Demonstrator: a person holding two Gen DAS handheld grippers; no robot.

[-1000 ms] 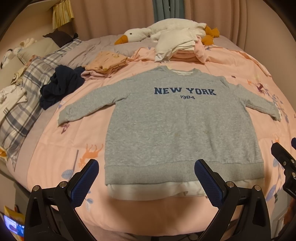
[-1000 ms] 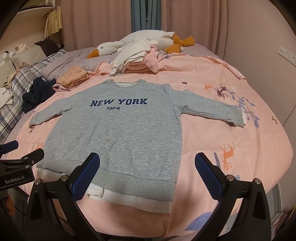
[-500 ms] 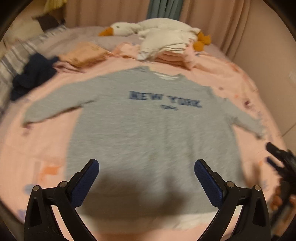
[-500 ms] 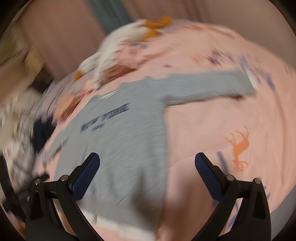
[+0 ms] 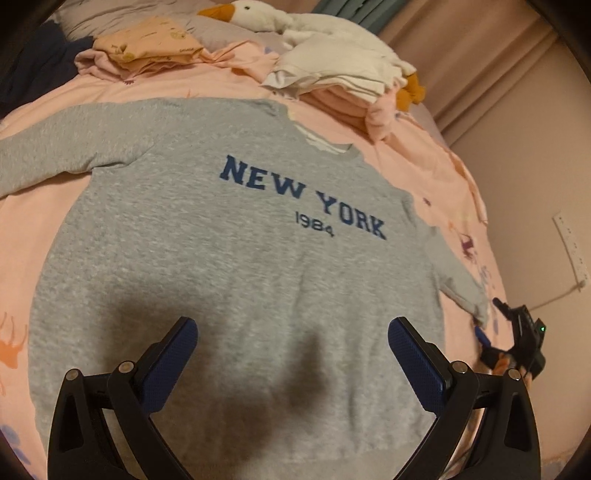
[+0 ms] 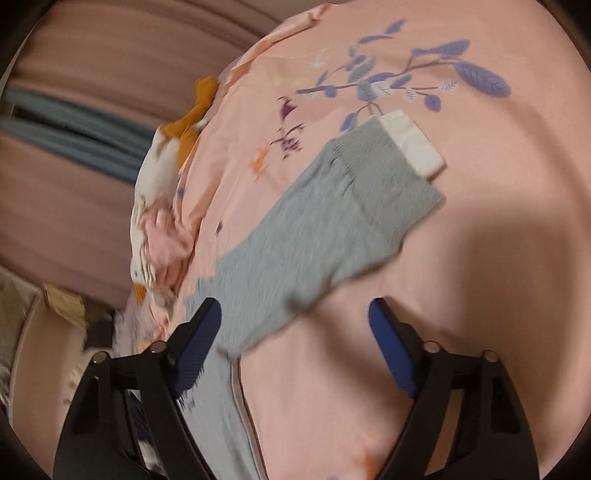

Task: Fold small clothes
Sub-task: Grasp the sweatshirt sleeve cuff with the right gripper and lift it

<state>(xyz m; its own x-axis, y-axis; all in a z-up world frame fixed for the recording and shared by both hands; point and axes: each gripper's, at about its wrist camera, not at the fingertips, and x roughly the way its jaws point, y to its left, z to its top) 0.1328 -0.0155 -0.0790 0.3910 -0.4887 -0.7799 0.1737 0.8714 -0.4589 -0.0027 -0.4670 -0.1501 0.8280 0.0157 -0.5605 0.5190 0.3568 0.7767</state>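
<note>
A grey "NEW YORK 1984" sweatshirt (image 5: 229,258) lies flat, front up, on the pink bedspread (image 5: 443,177), sleeves spread out. My left gripper (image 5: 291,354) is open and empty, hovering over the sweatshirt's lower body. My right gripper (image 6: 295,332) is open and empty, just above the sweatshirt's right sleeve (image 6: 332,229); the sleeve's grey cuff with a white inner cuff (image 6: 413,144) lies ahead of it. The right gripper also shows in the left wrist view (image 5: 517,339), beside the sleeve end.
A stack of folded white and pink clothes (image 5: 343,85) lies beyond the collar, with a plush goose (image 5: 258,14) behind it. Folded peach clothes (image 5: 147,48) and a dark navy garment (image 5: 33,70) lie at far left. Pink curtains (image 6: 74,192) hang behind.
Both grippers have moved forward and lower over the bed. The left now hangs over the sweatshirt's body. The right has swung out and tilted over the right sleeve.
</note>
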